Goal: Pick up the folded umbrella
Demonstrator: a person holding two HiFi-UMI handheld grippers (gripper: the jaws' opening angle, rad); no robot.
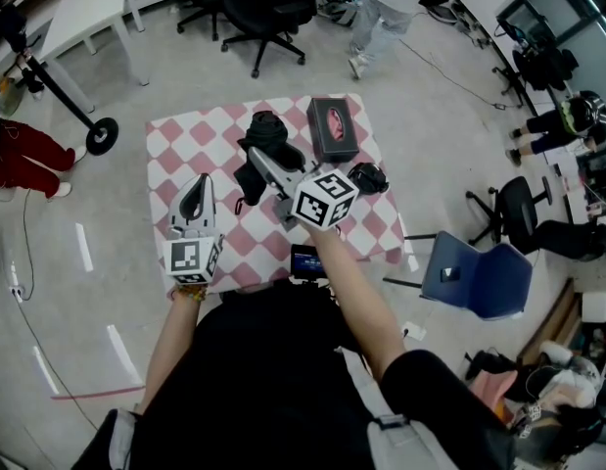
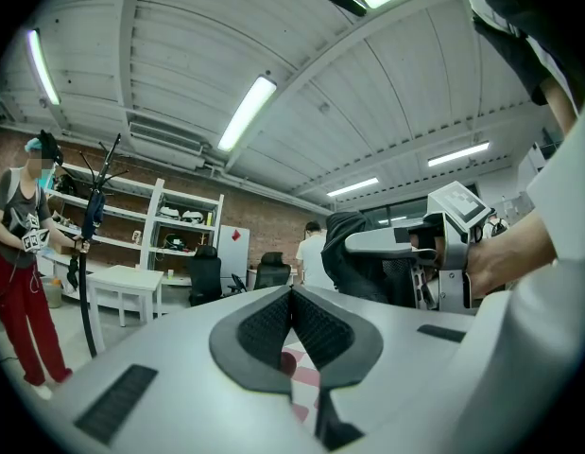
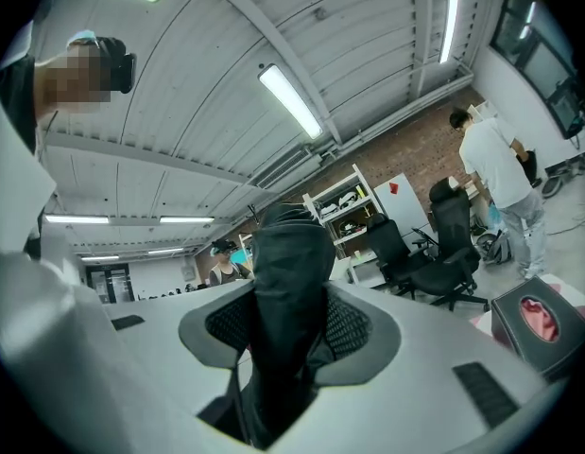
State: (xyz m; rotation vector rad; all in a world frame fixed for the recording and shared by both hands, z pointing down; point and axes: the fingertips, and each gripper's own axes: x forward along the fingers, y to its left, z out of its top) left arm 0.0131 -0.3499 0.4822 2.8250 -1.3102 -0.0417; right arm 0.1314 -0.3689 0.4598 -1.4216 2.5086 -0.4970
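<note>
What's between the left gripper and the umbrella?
Nothing: only bare checkered cloth lies between the left gripper and the umbrella, as the head view shows.

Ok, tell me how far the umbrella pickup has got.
Done: the right gripper is clamped on the folded umbrella, which looks raised off the checkered table. In hand: holding it. Remaining: little, if anything; the left gripper is shut and empty.

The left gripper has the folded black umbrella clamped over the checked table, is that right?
No, it is the right gripper that is clamped on the folded umbrella over the checked table; the right gripper view shows it between the jaws. The left gripper is shut on nothing.
</note>
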